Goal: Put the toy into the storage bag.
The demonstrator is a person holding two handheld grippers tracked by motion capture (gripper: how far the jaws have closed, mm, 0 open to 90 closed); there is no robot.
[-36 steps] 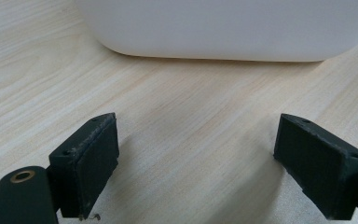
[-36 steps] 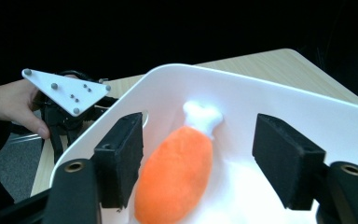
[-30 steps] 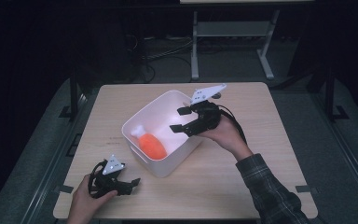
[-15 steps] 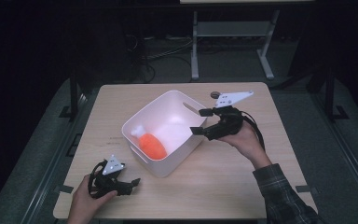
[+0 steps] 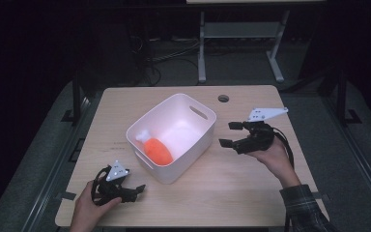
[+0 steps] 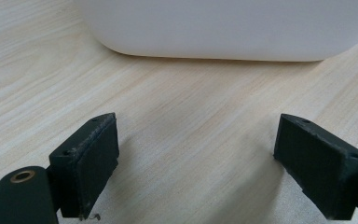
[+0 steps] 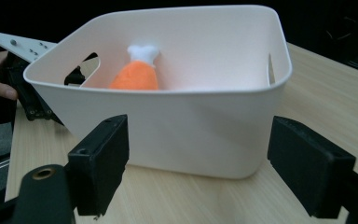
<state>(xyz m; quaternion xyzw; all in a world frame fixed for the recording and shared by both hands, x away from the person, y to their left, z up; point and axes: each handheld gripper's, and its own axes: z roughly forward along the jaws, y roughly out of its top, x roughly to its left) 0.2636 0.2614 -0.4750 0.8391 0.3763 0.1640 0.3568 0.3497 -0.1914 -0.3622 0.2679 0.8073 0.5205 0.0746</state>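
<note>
A white bin (image 5: 189,155) stands at the middle of the wooden table, with an orange and white plush drumstick (image 5: 157,150) lying inside near its left end. My right gripper (image 5: 227,134) hovers just right of the bin and points at its wall (image 7: 191,135). Its jaws have just been opening and hold nothing. The drumstick (image 7: 137,77) shows over the rim. My left gripper (image 5: 137,192) rests on the table at the front left, open and empty (image 6: 196,158), facing the bin's side (image 6: 223,28).
A round cable hole (image 5: 223,98) sits in the tabletop behind the right gripper. Bare wood lies in front of and to the right of the bin. A metal stand (image 5: 241,34) and cables are on the dark floor beyond the table's far edge.
My right gripper has moved from above the bin's far rim to the right and down, ending beside the bin. The left gripper and the drumstick have stayed put.
</note>
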